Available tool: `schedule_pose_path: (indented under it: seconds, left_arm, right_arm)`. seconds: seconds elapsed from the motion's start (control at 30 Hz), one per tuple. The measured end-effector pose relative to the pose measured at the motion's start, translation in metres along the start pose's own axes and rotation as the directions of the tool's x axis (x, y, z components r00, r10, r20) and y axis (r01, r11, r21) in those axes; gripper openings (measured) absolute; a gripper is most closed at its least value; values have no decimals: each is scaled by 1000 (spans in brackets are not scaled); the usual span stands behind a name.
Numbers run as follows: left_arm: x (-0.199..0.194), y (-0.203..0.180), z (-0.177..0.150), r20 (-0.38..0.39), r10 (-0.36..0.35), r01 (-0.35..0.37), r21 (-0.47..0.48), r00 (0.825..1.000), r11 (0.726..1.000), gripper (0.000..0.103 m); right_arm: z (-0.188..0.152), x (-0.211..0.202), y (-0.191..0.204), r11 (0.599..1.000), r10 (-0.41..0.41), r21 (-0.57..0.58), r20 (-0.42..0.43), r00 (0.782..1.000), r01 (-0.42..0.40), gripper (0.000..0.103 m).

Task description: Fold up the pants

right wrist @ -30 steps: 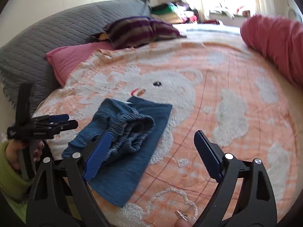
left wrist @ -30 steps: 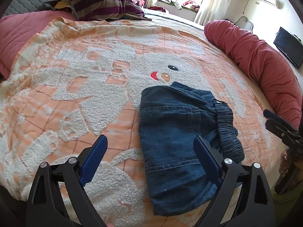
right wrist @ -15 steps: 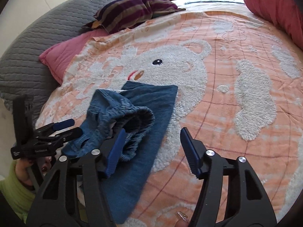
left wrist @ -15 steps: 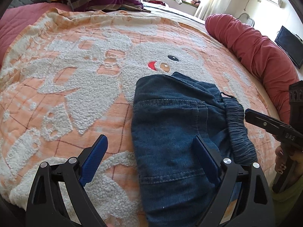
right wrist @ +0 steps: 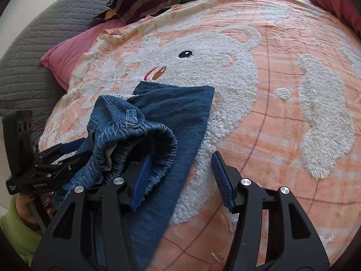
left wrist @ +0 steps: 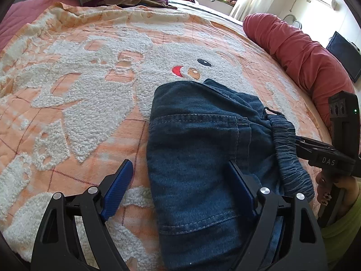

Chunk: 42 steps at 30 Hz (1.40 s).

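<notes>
Your pants (left wrist: pixel 203 158) lie on an orange bear blanket (left wrist: pixel 79 90) by a red bolster (left wrist: pixel 300 54); left gripper (left wrist: pixel 180 187) wide and closing over the denim, right gripper (right wrist: pixel 180 178) half-wide and closing about the waistband (right wrist: pixel 158 140).

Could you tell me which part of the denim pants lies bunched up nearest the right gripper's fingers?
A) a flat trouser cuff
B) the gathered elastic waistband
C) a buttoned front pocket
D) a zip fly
B: in the right wrist view the gathered elastic waistband of the denim pants curls open right at the right gripper.

Right gripper (right wrist: pixel 180 176) closing over jeans (right wrist: pixel 158 122) waistband on orange blanket (right wrist: pixel 282 79); left gripper (right wrist: pixel 65 151) alongside.
</notes>
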<state>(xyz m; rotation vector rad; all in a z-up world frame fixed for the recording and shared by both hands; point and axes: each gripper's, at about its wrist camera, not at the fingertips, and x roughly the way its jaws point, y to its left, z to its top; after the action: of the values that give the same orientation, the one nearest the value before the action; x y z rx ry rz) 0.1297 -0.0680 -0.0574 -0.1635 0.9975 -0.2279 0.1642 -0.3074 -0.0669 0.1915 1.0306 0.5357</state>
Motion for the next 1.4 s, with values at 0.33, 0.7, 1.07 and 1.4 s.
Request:
schedule_pose_path:
  seconds: [0.33, 0.7, 1.07, 1.4]
  left_arm:
    - [3, -5, 3, 8, -17, 17, 4, 1000, 1000, 66]
    - [-12, -24, 2, 49, 0, -3, 65, 999, 998, 23]
    - [-34, -19, 25, 107, -20, 16, 46, 994, 999, 13]
    - [-37, -7, 59, 172, -3, 0, 16, 985, 1000, 13]
  right_arm:
    - [4, 10, 4, 999, 35, -39, 5, 999, -35, 32]
    - [-1, -5, 34, 988, -9, -152, 74, 997, 21, 8]
    - [18, -23, 56, 979, 12, -203, 146, 989, 18, 7]
    - [57, -14, 67, 973, -1, -225, 198, 980, 46, 7]
